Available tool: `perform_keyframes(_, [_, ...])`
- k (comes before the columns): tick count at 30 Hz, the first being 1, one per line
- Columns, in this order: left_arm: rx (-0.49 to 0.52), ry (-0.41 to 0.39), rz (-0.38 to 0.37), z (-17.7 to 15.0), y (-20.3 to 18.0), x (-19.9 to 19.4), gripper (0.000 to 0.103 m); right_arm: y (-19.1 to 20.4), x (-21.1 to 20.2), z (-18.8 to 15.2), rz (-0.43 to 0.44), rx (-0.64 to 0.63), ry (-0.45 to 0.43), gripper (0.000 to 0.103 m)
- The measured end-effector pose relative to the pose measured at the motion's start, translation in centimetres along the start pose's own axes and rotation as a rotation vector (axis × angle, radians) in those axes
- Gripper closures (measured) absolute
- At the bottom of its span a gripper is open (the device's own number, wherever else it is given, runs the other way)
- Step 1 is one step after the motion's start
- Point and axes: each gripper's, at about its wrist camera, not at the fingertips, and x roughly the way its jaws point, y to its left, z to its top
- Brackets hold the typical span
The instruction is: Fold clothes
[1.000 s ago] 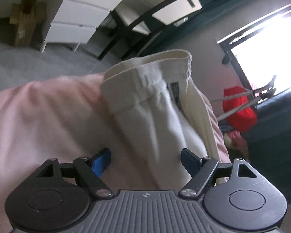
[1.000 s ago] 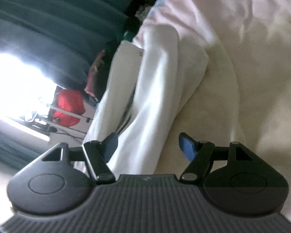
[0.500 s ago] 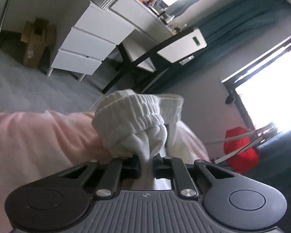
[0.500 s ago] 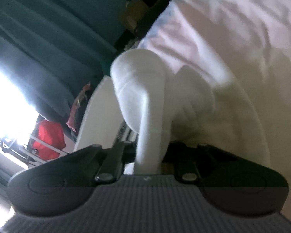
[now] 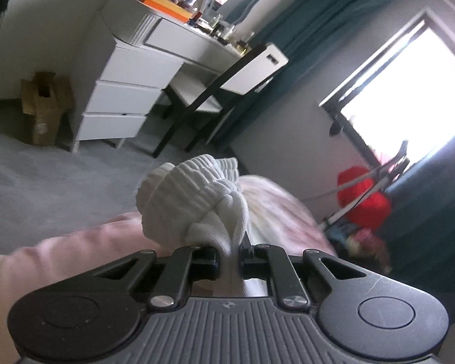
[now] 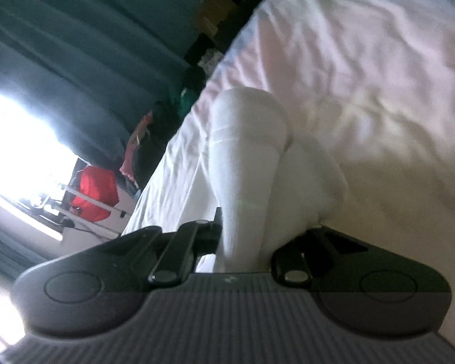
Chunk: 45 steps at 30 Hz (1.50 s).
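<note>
Bed: pink sheet (image 6: 364, 69) under your work.
Left gripper (image 5: 230, 256): clamped on white garment (image 5: 197, 203).
Right gripper (image 6: 242, 239): pinching same garment.

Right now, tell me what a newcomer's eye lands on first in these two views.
The bunched white garment, clamped in the left gripper and lifted over the pink bedding. In the right wrist view the right gripper pinches the same white cloth above the bed. Behind, a glaring window and a red item beneath it.
</note>
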Motion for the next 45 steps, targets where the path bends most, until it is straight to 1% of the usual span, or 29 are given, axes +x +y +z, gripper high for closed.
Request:
perform_keyframes(3, [0.004,0.044,0.026,-1.2,2.1,-0.4,0.090,-2.2,-2.4,0.1,0.023,0.080,0.030,0.090])
perform_keyframes(5, [0.013,0.070,0.048,-1.8,3.2,0.0,0.088,-3.2,-2.7,0.0,0.000,0.077,0.069,0.090])
perform_keyframes(7, [0.038,0.100,0.067,-2.1,3.5,0.5,0.087,-4.8,-2.6,-0.2,0.000,0.122,0.103,0.090])
perform_keyframes(8, [0.051,0.114,0.067,-2.2,3.6,0.6,0.080,-5.6,-2.5,-0.3,0.006,0.153,0.113,0.089])
perform_keyframes(9, [0.066,0.127,0.067,-2.4,3.6,0.7,0.077,-6.3,-2.3,-0.5,0.024,0.180,0.119,0.089])
perform_keyframes(10, [0.093,0.140,0.073,-2.6,3.4,0.8,0.069,-6.7,-2.0,-0.6,0.028,0.193,0.127,0.089])
perform_keyframes(12, [0.151,0.157,0.087,-3.0,2.7,0.8,0.062,-7.2,-1.7,-0.7,0.033,0.202,0.137,0.089])
perform_keyframes(14, [0.179,0.162,0.085,-3.7,2.3,0.0,0.046,-7.3,-1.5,-0.7,0.038,0.194,0.143,0.089])
perform_keyframes(16, [0.210,0.175,0.088,-4.4,1.9,-0.7,0.039,-7.1,-1.5,-0.6,0.037,0.193,0.144,0.089])
perform_keyframes(18, [0.260,0.194,0.095,-5.1,1.6,-1.8,0.034,-7.1,-1.8,-0.8,0.037,0.197,0.120,0.089])
perform_keyframes(19, [0.288,0.203,0.090,-5.4,1.3,-2.4,0.029,-7.0,-1.9,-0.9,0.038,0.199,0.108,0.089])
perform_keyframes(21, [0.339,0.192,0.081,-5.7,0.5,-3.8,0.028,-7.0,-2.2,-1.0,0.038,0.203,0.083,0.089])
perform_keyframes(25, [0.462,0.136,0.064,-7.0,-2.7,-6.2,0.023,-6.0,-3.1,-1.1,0.054,0.180,0.014,0.090])
perform_keyframes(28, [0.556,0.092,0.052,-8.1,-5.2,-7.9,0.022,-6.1,-3.0,-1.1,0.046,0.195,-0.006,0.090])
perform_keyframes(30, [0.611,0.071,0.029,-9.5,-7.5,-8.4,0.022,-6.3,-3.0,-1.3,0.040,0.201,-0.014,0.090])
perform_keyframes(32, [0.643,0.069,-0.006,-11.6,-9.9,-8.3,0.022,-6.2,-3.0,-1.3,0.040,0.197,-0.020,0.090])
perform_keyframes(37, [0.690,0.103,-0.107,-17.5,-16.0,-6.6,0.021,-6.0,-2.9,-1.2,0.046,0.174,-0.027,0.090])
perform_keyframes(39, [0.748,0.109,-0.142,-20.7,-17.9,-5.9,0.021,-5.8,-3.0,-1.1,0.049,0.162,-0.033,0.090])
perform_keyframes(42, [0.826,0.126,-0.155,-25.3,-18.9,-4.1,0.020,-5.5,-3.2,-1.1,0.046,0.137,-0.038,0.090])
perform_keyframes(45, [0.884,0.157,-0.127,-28.6,-19.1,-1.8,0.020,-5.2,-3.3,-1.1,0.037,0.112,-0.044,0.090])
